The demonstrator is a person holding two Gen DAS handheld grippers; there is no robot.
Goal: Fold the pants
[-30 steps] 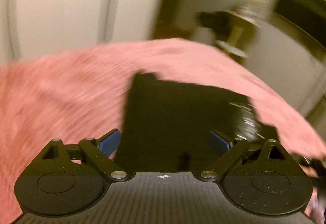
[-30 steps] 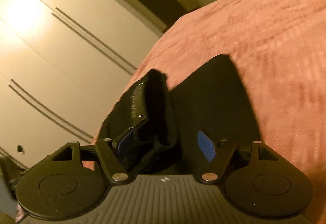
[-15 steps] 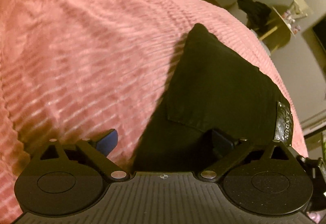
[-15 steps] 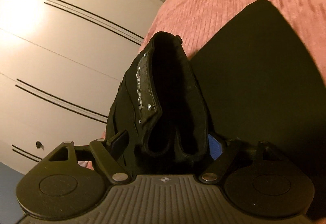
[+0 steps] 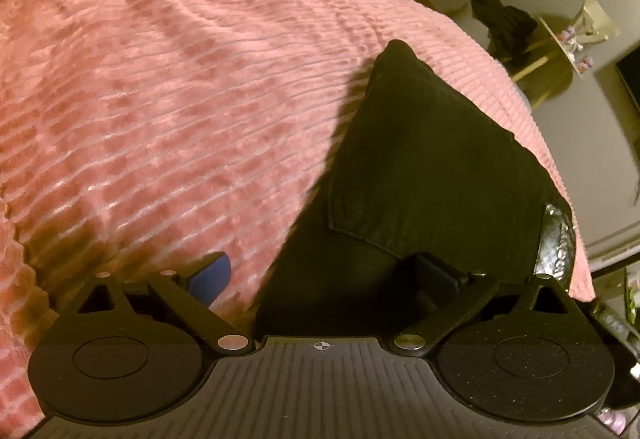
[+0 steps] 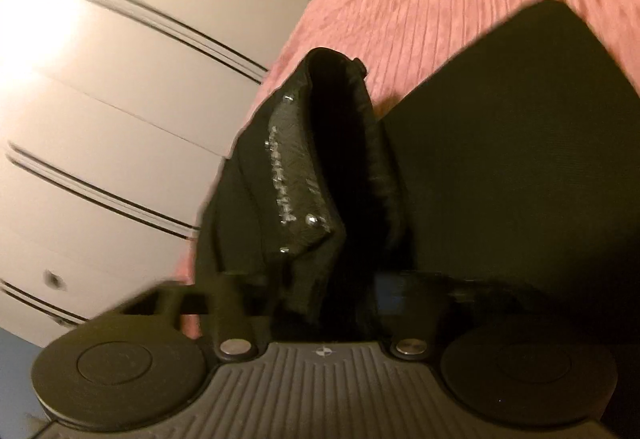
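Black pants (image 5: 432,167) lie on a pink ribbed bedspread (image 5: 180,99), their back pocket and glittery waistband label facing up. My left gripper (image 5: 324,275) is open just above the pants' near edge; its left fingertip (image 5: 212,273) is over the bedspread. In the right wrist view the pants' waistband (image 6: 320,175) bunches up between the fingers of my right gripper (image 6: 332,291), which is shut on it. The rest of the pants (image 6: 520,159) lies flat to the right.
White wardrobe doors (image 6: 100,119) stand beyond the bed's edge. A small side table (image 5: 560,51) with dark clothing and items stands past the bed's far right corner. Bare bedspread stretches to the left of the pants.
My right gripper has closed on the bunched waistband and is moving, so its view is blurred. My left gripper has dropped close over the pants' near edge and stays open.
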